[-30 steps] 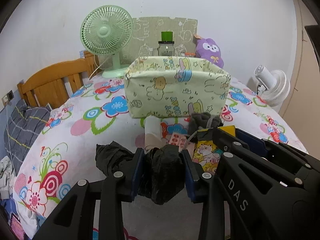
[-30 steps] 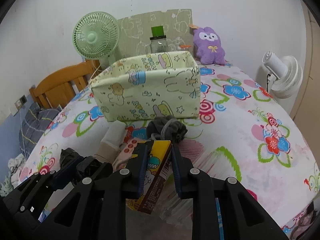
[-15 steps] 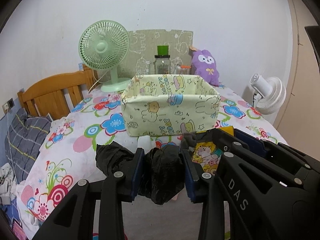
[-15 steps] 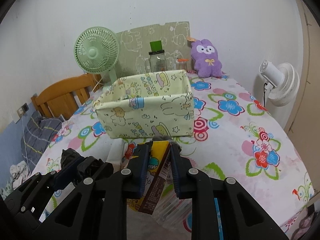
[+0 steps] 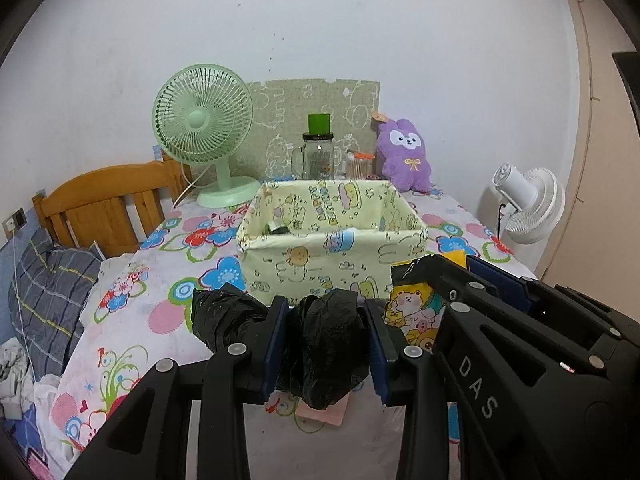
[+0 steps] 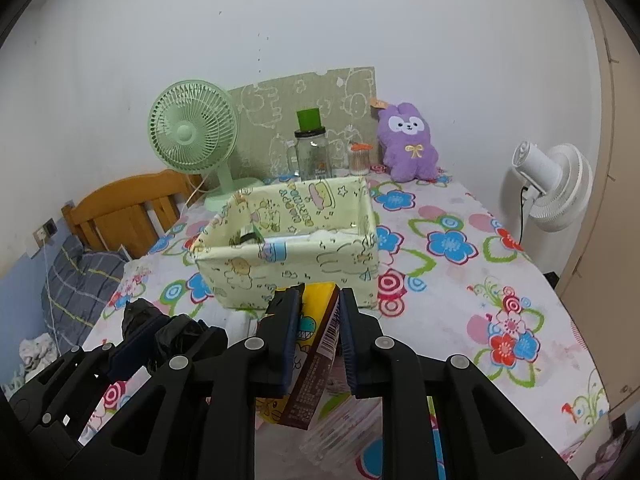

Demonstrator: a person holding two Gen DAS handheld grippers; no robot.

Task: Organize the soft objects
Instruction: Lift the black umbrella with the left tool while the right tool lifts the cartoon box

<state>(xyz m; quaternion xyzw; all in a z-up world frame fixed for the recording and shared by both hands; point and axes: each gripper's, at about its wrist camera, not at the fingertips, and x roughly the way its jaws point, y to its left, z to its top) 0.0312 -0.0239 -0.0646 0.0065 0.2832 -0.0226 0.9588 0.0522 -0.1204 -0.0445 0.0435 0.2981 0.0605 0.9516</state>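
My left gripper (image 5: 326, 334) is shut on a crumpled black plastic bag (image 5: 326, 340), held above the bed in front of the pale yellow cartoon-print fabric bin (image 5: 332, 256). My right gripper (image 6: 318, 320) is shut on a yellow cartoon snack packet (image 6: 314, 344), also raised in front of the bin (image 6: 288, 268). The packet shows in the left wrist view (image 5: 412, 312) beside the right gripper. The black bag shows in the right wrist view (image 6: 168, 328). The bin's open top shows a dark item inside (image 5: 280, 228).
A green desk fan (image 5: 204, 128), a glass jar with a green lid (image 5: 318, 152) and a purple plush (image 5: 404, 156) stand behind the bin on the flowered bedsheet (image 6: 460, 280). A white fan (image 6: 552, 188) stands right, a wooden headboard (image 5: 108, 200) left.
Both grippers have risen and pulled back with their loads; the bin now looks lower and farther, and its inside shows. The socks and roll on the sheet have dropped out of sight.
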